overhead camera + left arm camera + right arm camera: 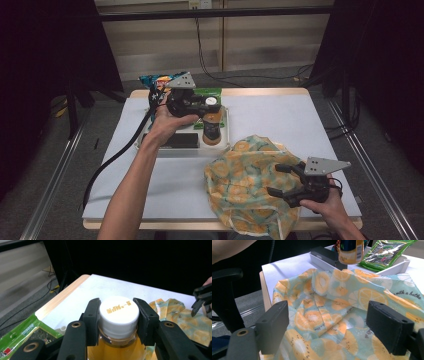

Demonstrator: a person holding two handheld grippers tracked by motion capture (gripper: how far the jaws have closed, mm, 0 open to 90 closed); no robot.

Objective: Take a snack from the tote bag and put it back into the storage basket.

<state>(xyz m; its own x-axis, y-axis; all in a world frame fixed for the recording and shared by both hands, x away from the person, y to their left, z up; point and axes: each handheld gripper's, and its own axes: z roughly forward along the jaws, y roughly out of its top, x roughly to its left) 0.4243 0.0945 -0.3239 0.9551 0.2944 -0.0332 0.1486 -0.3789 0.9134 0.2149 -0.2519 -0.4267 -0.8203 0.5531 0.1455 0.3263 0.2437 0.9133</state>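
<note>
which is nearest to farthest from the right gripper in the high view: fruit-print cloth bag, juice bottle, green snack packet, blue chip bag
1. fruit-print cloth bag, right at the right gripper, near edge of the table.
2. juice bottle, in the white tray, clamped by the left gripper.
3. green snack packet, behind the bottle.
4. blue chip bag, far left corner.

A table [280,115] with a pale top and a wooden edge fills the middle of the high view. Directly on it, left of centre, sits a white tray [226,141]. A fruit-print cloth [245,185] lies crumpled at the lower right, touching the tray's near right corner and spilling over the table's near edge. At the upper left, a snack bag [155,80] lies at the table's far edge, just behind the tray.
</note>
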